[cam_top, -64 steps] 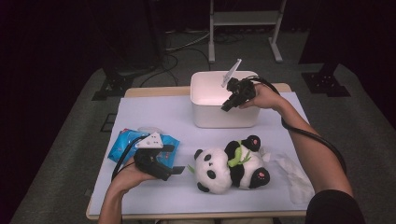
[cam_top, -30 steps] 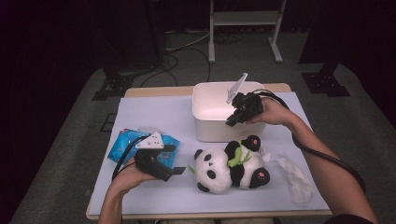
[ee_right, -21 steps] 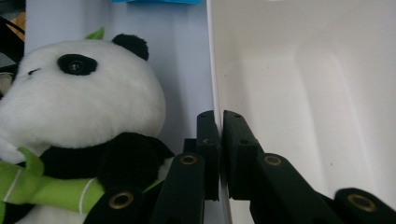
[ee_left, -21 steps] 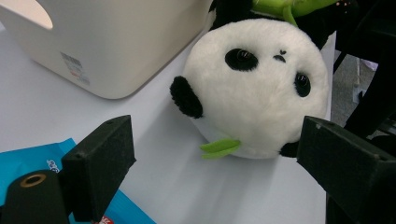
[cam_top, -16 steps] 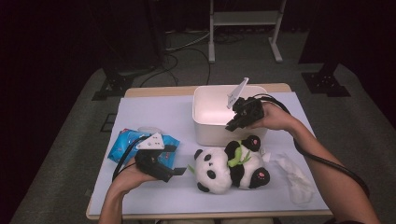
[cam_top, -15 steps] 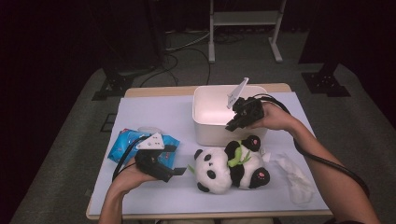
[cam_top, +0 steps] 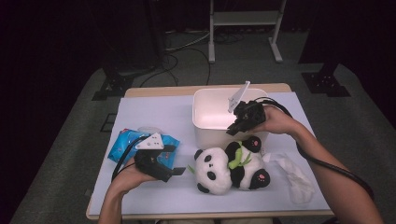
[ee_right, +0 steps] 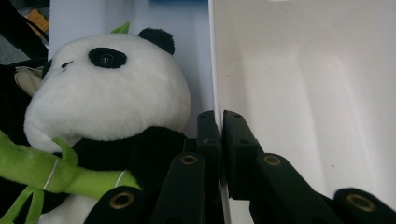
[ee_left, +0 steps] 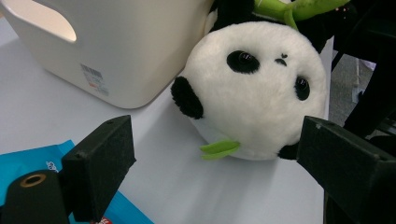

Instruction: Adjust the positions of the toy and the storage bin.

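Fingers [ee_right: 236,140] of the right gripper [ee_right: 218,122] are clamping the white bin [cam_top: 210,116] wall; left gripper [ee_left: 210,163] is gaping, empty, facing the panda [ee_left: 257,88]. Next likely: shifting bin steadily.

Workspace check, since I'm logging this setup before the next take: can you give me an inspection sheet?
Surface: table with pale sheet, at the person's side.
Job's things: white bin; panda plush lies against its front wall.
Clutter: blue packet at left; crumpled white wrap at right.
Grippers: right gripper shut on the bin's near wall; left gripper open, aimed at the panda, apart from it.
Cables: one trails from each gripper; more on the floor behind.
Surroundings: dark room, white stand behind.
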`<action>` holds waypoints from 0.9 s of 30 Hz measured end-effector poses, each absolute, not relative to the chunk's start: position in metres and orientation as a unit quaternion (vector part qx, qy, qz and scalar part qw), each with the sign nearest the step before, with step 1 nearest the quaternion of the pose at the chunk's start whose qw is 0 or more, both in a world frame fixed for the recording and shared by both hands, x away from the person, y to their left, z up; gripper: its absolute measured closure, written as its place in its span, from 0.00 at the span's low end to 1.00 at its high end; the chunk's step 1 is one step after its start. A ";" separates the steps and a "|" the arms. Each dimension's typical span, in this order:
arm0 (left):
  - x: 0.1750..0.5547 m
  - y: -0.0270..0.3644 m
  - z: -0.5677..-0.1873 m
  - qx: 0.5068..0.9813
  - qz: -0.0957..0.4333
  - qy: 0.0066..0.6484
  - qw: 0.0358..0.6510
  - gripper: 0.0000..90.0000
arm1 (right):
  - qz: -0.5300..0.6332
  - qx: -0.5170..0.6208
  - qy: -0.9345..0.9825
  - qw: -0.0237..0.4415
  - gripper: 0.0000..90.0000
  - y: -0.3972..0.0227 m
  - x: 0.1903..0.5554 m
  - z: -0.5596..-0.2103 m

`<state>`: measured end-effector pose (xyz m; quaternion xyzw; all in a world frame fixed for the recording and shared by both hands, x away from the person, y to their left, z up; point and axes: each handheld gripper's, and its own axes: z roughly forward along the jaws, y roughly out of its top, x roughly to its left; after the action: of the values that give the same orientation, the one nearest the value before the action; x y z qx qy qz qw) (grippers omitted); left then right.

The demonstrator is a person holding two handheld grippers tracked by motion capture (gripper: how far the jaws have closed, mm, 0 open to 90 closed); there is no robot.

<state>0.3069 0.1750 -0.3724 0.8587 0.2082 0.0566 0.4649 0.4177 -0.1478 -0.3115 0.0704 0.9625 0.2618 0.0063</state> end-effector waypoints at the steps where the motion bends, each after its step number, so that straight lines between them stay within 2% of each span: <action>1: 0.307 0.175 -0.372 0.859 0.057 0.208 0.464 0.12 | 0.262 0.071 0.963 0.007 0.95 -0.148 0.415 -0.312; 7: 0.306 0.175 -0.371 0.858 0.058 0.206 0.466 0.12 | 0.261 0.073 0.962 0.006 0.93 -0.148 0.417 -0.312; 11: 0.307 0.175 -0.374 0.859 0.056 0.208 0.464 0.12 | 0.272 0.082 0.959 0.009 0.83 -0.152 0.417 -0.309; 16: 0.307 0.173 -0.374 0.859 0.056 0.208 0.464 0.12 | 0.277 0.092 0.956 0.017 0.77 -0.160 0.413 -0.305; 27: 0.307 0.176 -0.375 0.859 0.058 0.213 0.462 0.12 | 0.298 0.093 0.950 0.030 0.72 -0.175 0.400 -0.292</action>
<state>0.3072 0.1760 -0.3752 0.8588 0.2127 0.0583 0.4623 0.3995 -0.1747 -0.2923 0.0932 0.9497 0.2976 0.0301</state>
